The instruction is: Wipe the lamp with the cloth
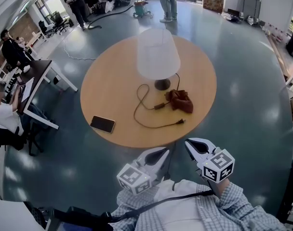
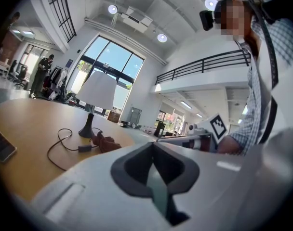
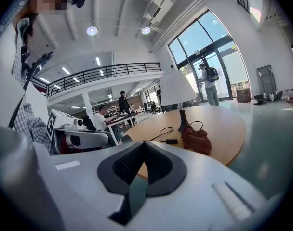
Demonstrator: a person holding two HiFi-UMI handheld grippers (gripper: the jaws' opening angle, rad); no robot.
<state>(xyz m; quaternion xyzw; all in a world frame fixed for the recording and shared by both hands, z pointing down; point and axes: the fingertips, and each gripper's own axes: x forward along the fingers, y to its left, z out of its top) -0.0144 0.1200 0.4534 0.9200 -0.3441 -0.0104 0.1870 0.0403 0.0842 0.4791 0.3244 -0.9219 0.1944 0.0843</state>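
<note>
Round wooden table (image 1: 113, 76) sits in an open hall with a glossy grey floor, and I stand at its near edge. Both tools hang just short of that edge. My left gripper (image 1: 163, 151) has its jaws pressed together on nothing, and my right gripper (image 1: 188, 142) is likewise closed and empty.

The lamp (image 1: 158, 57) stands upright near the table's middle, its cord (image 1: 141, 110) looping toward me. The cloth (image 1: 180, 100), a crumpled reddish-brown heap, lies on the wood just beside the lamp's base on my right side. Its longer run slants from the base toward me.

It lies ahead of both tools, well apart from them, and my right gripper looks the nearer. I judge the right jaws must open before reaching for it.
</note>
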